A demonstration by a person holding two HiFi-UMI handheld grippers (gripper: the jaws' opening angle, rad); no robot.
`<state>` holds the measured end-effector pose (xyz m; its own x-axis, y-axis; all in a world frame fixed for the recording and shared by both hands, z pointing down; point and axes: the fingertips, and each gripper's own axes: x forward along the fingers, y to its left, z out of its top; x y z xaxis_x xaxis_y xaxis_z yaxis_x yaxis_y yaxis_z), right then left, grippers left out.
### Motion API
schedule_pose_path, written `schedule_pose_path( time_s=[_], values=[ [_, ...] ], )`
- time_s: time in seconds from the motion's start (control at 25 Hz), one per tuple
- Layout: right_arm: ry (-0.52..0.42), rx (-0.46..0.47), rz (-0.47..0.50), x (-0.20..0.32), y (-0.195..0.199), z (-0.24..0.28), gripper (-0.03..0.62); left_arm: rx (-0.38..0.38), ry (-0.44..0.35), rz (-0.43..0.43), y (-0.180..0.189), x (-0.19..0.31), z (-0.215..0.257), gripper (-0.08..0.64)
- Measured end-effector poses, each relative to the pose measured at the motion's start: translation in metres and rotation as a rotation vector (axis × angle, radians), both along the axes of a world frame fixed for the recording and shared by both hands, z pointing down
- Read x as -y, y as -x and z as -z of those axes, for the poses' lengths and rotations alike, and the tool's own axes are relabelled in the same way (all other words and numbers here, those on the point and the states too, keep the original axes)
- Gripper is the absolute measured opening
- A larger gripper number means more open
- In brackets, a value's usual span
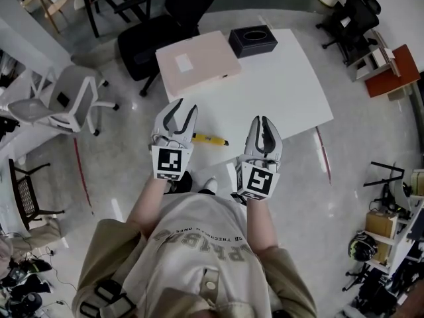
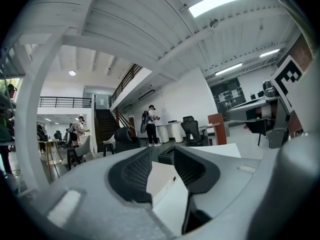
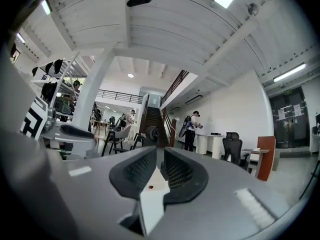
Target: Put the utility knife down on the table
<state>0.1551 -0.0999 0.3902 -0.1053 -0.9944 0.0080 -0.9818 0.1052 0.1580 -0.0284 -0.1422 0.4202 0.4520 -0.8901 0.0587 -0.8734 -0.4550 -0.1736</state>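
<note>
Utility knife [image 1: 211,139]: yellow, lying flat on the white table [image 1: 285,91], just inward of the left gripper [image 1: 185,108] (the nearer one), long axis running across towards the right gripper [image 1: 260,120]; left jaws parted and empty, right nearly closed on nothing.

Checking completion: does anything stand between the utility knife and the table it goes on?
Nothing visible does. The yellow utility knife already lies on the white table, near its front edge. The left gripper and the right gripper hold nothing.
</note>
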Motion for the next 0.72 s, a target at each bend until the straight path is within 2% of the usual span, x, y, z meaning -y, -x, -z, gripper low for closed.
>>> schedule_pose_path(
  time_s=[0.16, 0.4, 0.72],
  values=[
    [-0.017, -0.004, -0.02, -0.002, -0.006, 0.005, 0.015, -0.005, -0.013, 0.015, 0.002, -0.003, 0.007, 0.09],
    [-0.046, -0.023, -0.014, -0.005, -0.003, 0.013, 0.002, -0.009, -0.034, 0.031, 0.004, -0.005, 0.014, 0.012],
    [-0.079, 0.013, 0.011, -0.006, 0.005, 0.026, 0.002, -0.027, -0.045, 0.014, 0.001, -0.005, 0.02, 0.011]
  ],
)
